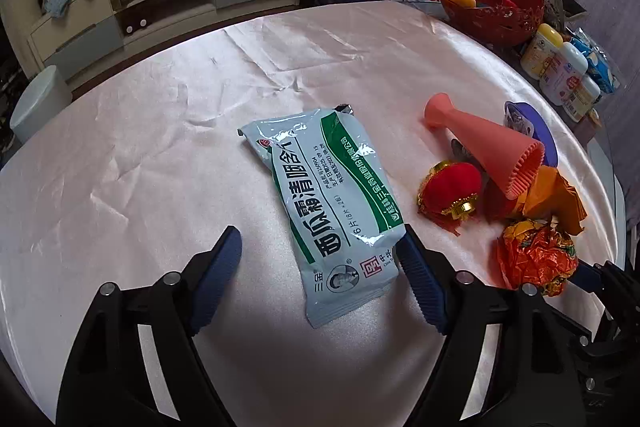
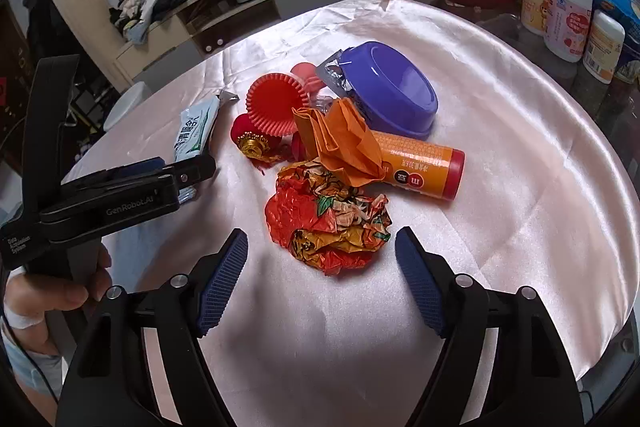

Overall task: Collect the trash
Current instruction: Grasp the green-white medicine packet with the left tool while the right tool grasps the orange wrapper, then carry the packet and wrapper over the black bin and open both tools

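Upside-down purple bowl (image 2: 394, 93) beside trash, contents hidden; red basket (image 1: 494, 13) holds toys; both grippers' fingers (image 1: 224, 267) parted, empty.

Flat white-green sachet (image 1: 332, 203) mid-bench; crumpled orange-red foil wrapper (image 2: 332, 223) and crumpled orange paper (image 2: 340, 143) toward the right edge, touching.

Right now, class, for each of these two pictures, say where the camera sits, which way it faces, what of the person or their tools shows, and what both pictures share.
Left wrist view: sits on the left hand-held gripper, facing down over the pink satin tablecloth at the white-and-green foil sachet between its open blue fingers.
Right wrist view: sits on the right hand-held gripper, facing the crumpled orange-red foil wrapper; the left hand-held gripper and a hand show.
Shared: sachet, wrapper, tablecloth, purple plastic bowl.
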{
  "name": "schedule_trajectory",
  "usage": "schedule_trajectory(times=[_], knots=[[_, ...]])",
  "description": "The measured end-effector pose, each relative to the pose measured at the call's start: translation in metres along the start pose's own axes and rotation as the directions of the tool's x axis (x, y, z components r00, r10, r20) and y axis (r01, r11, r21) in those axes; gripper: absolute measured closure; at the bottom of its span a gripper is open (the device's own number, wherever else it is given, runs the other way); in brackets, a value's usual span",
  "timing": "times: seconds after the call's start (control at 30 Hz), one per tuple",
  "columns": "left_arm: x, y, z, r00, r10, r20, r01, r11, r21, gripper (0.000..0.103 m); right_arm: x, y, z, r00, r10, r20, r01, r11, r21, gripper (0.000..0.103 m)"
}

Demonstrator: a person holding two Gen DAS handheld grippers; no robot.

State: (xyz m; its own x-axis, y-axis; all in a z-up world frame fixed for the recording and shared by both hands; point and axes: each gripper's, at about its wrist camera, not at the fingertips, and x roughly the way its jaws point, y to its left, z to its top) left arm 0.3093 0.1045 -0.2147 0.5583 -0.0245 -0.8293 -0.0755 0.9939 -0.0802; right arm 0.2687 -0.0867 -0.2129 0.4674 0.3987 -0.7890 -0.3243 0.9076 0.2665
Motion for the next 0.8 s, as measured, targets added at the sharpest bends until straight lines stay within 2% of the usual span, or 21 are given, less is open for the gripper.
schedule_trajectory(times=[0.03,0.07,0.1,0.13,0.17,0.33,0.6,0.8], knots=[[0.0,-0.001,0.0,1.0,0.004,0.003,-0.004,1.0,0.004,0.037,0.0,0.001,0.0,1.0,-0.002,0.001,0.002,1.0,-0.008,0.039],[-0.001,-0.003,-0.001,1.0,0.011,0.007,-0.011,1.0,0.011,0.04,0.0,0.001,-0.001,1.0,-0.007,0.004,0.007,1.0,-0.016,0.052],[-0.002,-0.003,-0.002,1.0,0.015,0.009,-0.015,1.0,0.015,0.048,0.0,0.0,-0.001,1.0,-0.011,0.004,0.011,1.0,-0.023,0.058],[-0.004,-0.004,-0.003,1.0,0.016,0.012,-0.016,1.0,0.017,0.06,-0.002,-0.001,-0.003,1.0,-0.008,0.005,0.008,1.0,-0.024,0.059],[-0.005,-0.004,-0.004,1.0,0.016,0.011,-0.016,1.0,0.016,0.065,-0.004,-0.002,-0.005,1.0,-0.005,0.003,0.005,1.0,-0.02,0.06],[-0.016,-0.008,-0.018,1.0,-0.011,-0.002,0.011,1.0,0.027,0.076,-0.017,-0.001,-0.016,1.0,-0.009,-0.011,0.008,0.999,-0.032,0.062],[-0.054,-0.025,-0.072,0.997,-0.07,-0.038,0.073,0.995,0.064,0.077,-0.058,0.003,-0.06,0.999,-0.022,-0.041,0.02,0.999,-0.038,0.062],[-0.097,-0.038,-0.112,0.993,-0.113,-0.028,0.115,0.99,0.077,0.077,-0.093,0.0,-0.091,0.998,-0.049,-0.027,0.049,0.999,-0.01,0.061]])
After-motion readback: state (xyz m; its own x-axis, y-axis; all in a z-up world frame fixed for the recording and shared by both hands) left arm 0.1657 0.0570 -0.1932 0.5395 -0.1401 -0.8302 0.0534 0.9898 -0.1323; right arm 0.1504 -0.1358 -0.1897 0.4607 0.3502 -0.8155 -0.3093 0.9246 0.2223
